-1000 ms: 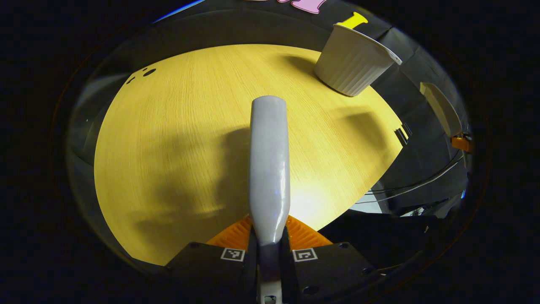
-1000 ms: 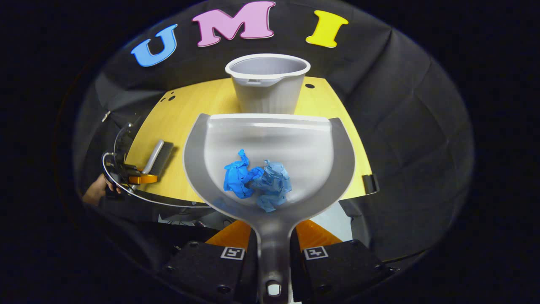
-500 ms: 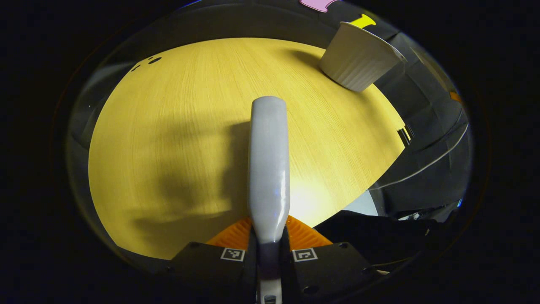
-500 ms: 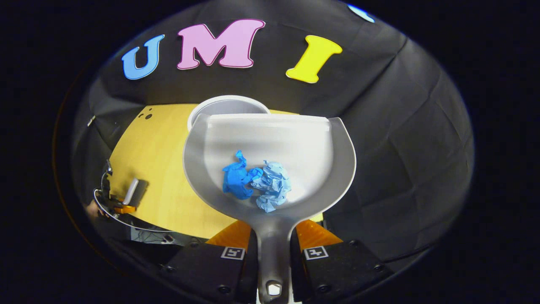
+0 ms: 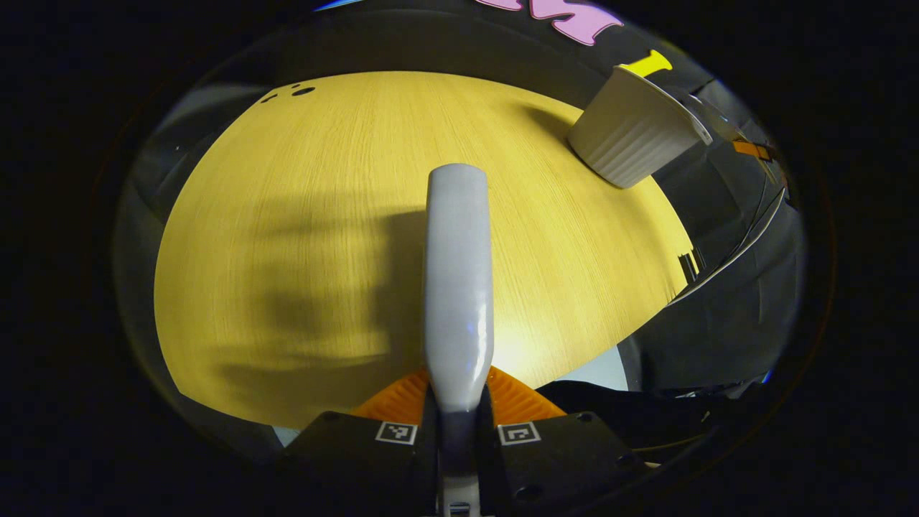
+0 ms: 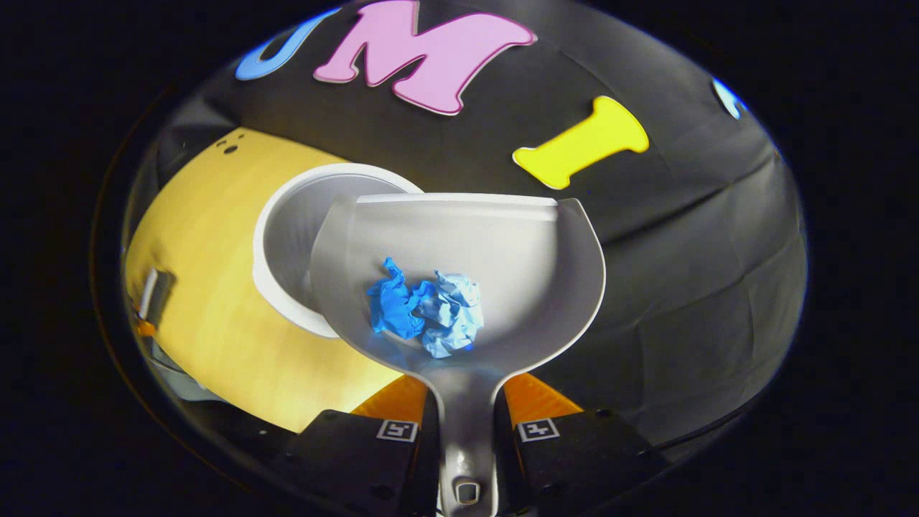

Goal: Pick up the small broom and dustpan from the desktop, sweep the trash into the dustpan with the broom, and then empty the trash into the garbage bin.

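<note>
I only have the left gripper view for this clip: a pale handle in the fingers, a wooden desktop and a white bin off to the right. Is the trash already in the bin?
Observer: No. In the right gripper view two crumpled blue paper wads lie in the dustpan.
Reviewer: Who holds the dustpan?
Observer: The right gripper; its fingers close on the dustpan's handle.
Reviewer: Where is the pan relative to the bin?
Observer: Its left front part overlaps the open mouth of the garbage bin; the rest lies to the bin's right.
Reviewer: Anything in the bin?
Observer: The part of its inside that shows is bare.
</note>
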Demonstrator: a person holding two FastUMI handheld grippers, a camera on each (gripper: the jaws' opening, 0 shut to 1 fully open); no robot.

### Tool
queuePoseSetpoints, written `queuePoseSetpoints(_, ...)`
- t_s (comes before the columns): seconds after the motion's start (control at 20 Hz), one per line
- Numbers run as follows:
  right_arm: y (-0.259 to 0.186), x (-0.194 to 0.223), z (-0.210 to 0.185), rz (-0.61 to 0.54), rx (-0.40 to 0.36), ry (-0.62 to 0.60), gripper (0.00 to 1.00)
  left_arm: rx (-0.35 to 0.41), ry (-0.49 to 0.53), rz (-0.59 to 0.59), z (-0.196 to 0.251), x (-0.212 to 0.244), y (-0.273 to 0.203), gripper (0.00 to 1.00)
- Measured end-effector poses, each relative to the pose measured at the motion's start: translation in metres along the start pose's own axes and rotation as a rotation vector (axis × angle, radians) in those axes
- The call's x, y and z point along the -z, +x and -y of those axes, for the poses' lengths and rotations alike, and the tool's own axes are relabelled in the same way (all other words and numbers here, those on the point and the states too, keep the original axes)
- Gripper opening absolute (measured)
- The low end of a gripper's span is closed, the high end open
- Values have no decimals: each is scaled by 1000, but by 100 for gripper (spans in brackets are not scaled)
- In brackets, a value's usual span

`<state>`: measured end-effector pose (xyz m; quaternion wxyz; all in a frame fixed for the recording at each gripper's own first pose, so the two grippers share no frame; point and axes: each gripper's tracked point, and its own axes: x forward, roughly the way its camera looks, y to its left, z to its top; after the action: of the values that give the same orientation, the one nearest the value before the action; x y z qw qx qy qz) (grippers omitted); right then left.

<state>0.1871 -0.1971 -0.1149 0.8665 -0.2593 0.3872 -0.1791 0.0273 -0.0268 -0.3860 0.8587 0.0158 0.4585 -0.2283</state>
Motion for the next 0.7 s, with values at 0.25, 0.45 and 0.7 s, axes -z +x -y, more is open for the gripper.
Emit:
queuePoseSetpoints(0.25,19,-20,2,25,110,-209,36,13,-46,23,4,-2,0,26)
queuePoseSetpoints(0.45,25,-19,6,43,187,-318,36,16,-38,40,6,-9,-2,27)
queuePoseSetpoints(0.7,29,-21,9,69,292,-471,36,22,-30,40,10,-18,-2,27)
